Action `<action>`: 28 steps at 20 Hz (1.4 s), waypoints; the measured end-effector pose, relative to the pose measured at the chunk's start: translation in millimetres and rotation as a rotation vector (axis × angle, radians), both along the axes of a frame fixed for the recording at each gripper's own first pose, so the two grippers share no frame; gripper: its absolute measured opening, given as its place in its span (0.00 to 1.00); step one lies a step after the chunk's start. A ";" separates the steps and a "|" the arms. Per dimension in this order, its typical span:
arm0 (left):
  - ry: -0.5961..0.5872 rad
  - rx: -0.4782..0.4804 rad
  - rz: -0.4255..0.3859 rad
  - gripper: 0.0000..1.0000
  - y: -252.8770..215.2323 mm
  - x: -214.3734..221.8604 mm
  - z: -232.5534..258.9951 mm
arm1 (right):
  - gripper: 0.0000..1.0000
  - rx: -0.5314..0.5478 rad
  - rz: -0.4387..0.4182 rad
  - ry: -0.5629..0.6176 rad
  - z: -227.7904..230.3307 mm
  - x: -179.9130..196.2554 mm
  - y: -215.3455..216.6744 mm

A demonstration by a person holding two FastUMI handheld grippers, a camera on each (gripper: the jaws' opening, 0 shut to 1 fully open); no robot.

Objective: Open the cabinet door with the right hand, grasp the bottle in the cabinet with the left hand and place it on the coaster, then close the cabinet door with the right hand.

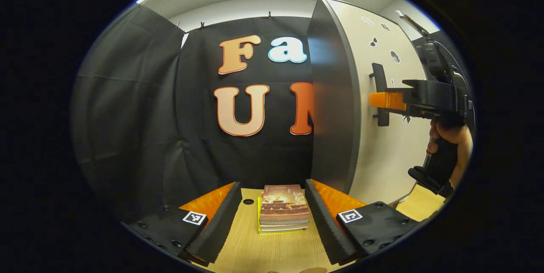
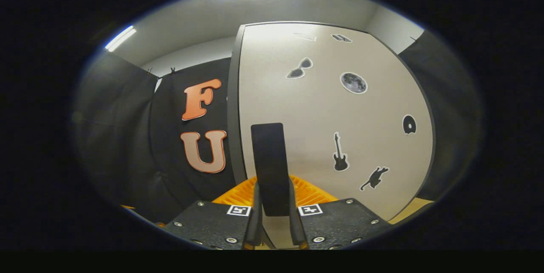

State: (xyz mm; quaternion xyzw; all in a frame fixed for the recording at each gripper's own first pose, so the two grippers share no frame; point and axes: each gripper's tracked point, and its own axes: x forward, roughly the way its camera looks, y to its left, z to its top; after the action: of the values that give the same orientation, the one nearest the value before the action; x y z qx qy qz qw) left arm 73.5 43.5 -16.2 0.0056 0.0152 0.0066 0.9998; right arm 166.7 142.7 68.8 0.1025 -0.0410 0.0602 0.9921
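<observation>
Two grippers are at work, and each sits where its job needs it. My right gripper (image 2: 273, 217) has its fingers clenched on the dark vertical handle (image 2: 270, 166) of the cabinet door (image 2: 340, 107); in the right gripper view the handle bar stands squarely between the two fingers, which press on it from both sides. I judge that grip is there because the door has to swing before anything else can happen. In the left gripper view the same gripper (image 1: 384, 100) shows from the side, reaching in level to the handle (image 1: 381, 94), with a hand (image 1: 452, 137) wrapped round its grip below.

My left gripper (image 1: 267, 209) waits spread wide and empty, low over the wooden table (image 1: 272, 251), facing a small stack of books (image 1: 284, 208) that lies between its fingers but farther off, untouched. I think it stays back and to the cabinet's (image 1: 331, 107) side so the door can open without striking it.

Where the bottle stands I cannot say from here; the door looks shut, flat against the cabinet front, so I take the bottle to be behind it. No coaster is clear to me either. The opening step is in hand, nothing after it begun.
</observation>
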 end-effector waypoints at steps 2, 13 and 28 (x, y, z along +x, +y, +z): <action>0.009 0.001 -0.019 0.97 0.3 4.6 -2.8 | 0.20 0.007 0.010 -0.008 0.8 -4.1 -0.5; -0.020 -0.012 -0.048 0.97 -41.4 -14.5 9.7 | 0.18 -0.014 0.065 -0.021 3.6 -105.8 -51.7; -0.031 -0.101 -0.096 0.97 -160.2 -99.0 20.2 | 0.12 -0.074 -0.056 -0.011 -4.6 -249.3 -252.3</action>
State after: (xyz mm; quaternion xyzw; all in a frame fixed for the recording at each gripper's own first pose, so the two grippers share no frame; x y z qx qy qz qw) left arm -25.4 -116.7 3.9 -0.0443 -0.0001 -0.0422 0.9981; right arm -82.6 -109.6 64.2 0.0642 -0.0470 0.0344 0.9962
